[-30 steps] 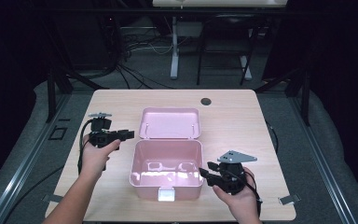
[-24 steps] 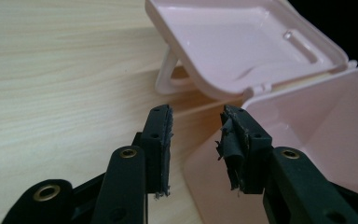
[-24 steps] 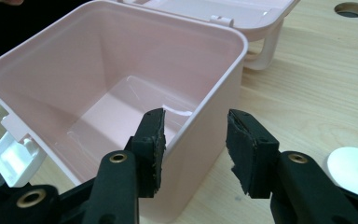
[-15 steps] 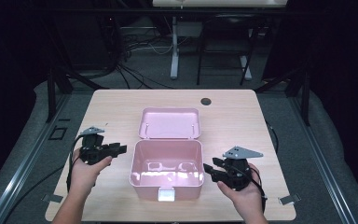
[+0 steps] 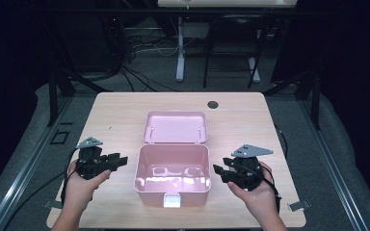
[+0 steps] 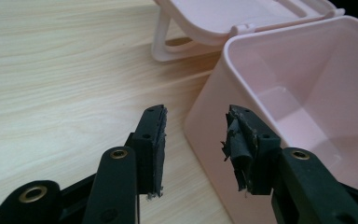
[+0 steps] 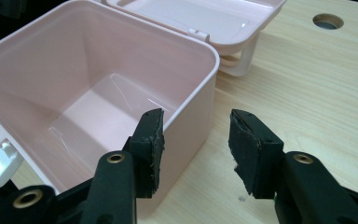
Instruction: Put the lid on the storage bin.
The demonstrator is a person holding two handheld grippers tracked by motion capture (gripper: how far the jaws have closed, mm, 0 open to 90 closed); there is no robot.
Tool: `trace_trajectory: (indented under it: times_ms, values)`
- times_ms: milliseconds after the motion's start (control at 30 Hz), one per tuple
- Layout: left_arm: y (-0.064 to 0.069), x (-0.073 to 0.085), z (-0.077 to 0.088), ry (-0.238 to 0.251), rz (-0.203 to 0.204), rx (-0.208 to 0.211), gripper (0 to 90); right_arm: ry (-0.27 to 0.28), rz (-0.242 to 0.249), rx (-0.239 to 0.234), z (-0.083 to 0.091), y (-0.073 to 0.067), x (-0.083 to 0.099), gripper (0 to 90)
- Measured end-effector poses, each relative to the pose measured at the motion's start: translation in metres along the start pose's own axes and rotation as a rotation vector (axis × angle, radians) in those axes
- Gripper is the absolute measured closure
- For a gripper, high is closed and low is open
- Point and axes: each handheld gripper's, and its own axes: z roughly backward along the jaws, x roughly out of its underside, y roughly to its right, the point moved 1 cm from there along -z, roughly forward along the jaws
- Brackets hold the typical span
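An open pink plastic box stands mid-table, its lid folded back flat behind it and a white latch on its front. My left gripper hovers left of the box, pointing at its side and apart from it. Its jaws have just been opening, with nothing between them. In the left gripper view the gripper is open, with the box corner just beyond. My right gripper sits right of the box. It is open, its jaws slightly wider than a second ago, empty, facing the box wall.
The light wooden table has a round cable hole at the back right. Cables trail from both grippers toward the near edge. Dark floor, table legs and cabling lie beyond the far edge.
My left hand has drawn back toward the near edge and a little left, from beside the lid to beside the box body, and its jaws have widened. The right hand has barely shifted.
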Motion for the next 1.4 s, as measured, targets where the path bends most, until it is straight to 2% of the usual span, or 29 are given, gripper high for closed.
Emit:
trace_trajectory:
  times_ms: [67, 167, 367, 433, 633, 733, 867, 1133, 1167, 1200, 1400]
  values:
    - [-0.002, 0.001, 0.002, 0.004, 0.013, 0.003, 56.9, 0.007, -0.005, 0.001, 0.000, 0.001, -0.002, 55.8]
    - [-0.002, 0.000, 0.003, 0.001, 0.010, 0.007, 56.3, 0.012, -0.003, 0.003, 0.000, 0.002, -0.004, 56.4]
    - [0.003, -0.002, 0.007, 0.013, -0.004, 0.019, 55.8, -0.008, -0.011, 0.002, -0.003, 0.006, -0.009, 55.7]
    - [0.003, -0.002, 0.007, 0.013, -0.004, 0.018, 55.8, -0.024, 0.004, 0.013, -0.002, 0.007, -0.012, 53.7]
    - [0.002, 0.000, 0.006, 0.000, -0.007, 0.011, 54.8, -0.080, 0.009, 0.024, -0.004, 0.012, -0.020, 50.0]
    - [0.002, 0.000, 0.005, -0.008, -0.009, 0.009, 54.2, -0.126, 0.008, 0.031, -0.007, 0.014, -0.022, 48.1]
    - [0.001, 0.001, 0.005, -0.014, -0.002, 0.012, 53.9, -0.175, 0.038, 0.044, -0.014, 0.017, -0.025, 47.4]
    - [0.002, 0.002, 0.005, -0.023, -0.008, 0.018, 53.9, -0.268, 0.048, 0.072, -0.022, 0.026, -0.032, 47.0]
    - [0.002, 0.002, 0.005, -0.021, -0.008, 0.017, 53.9, -0.281, 0.060, 0.075, -0.023, 0.028, -0.033, 46.9]
    - [0.002, 0.002, 0.005, -0.021, -0.008, 0.016, 53.9, -0.291, 0.047, 0.077, -0.023, 0.028, -0.034, 46.9]
    - [0.002, 0.002, 0.006, -0.019, -0.006, 0.019, 53.9, -0.356, 0.049, 0.094, -0.031, 0.036, -0.037, 47.0]
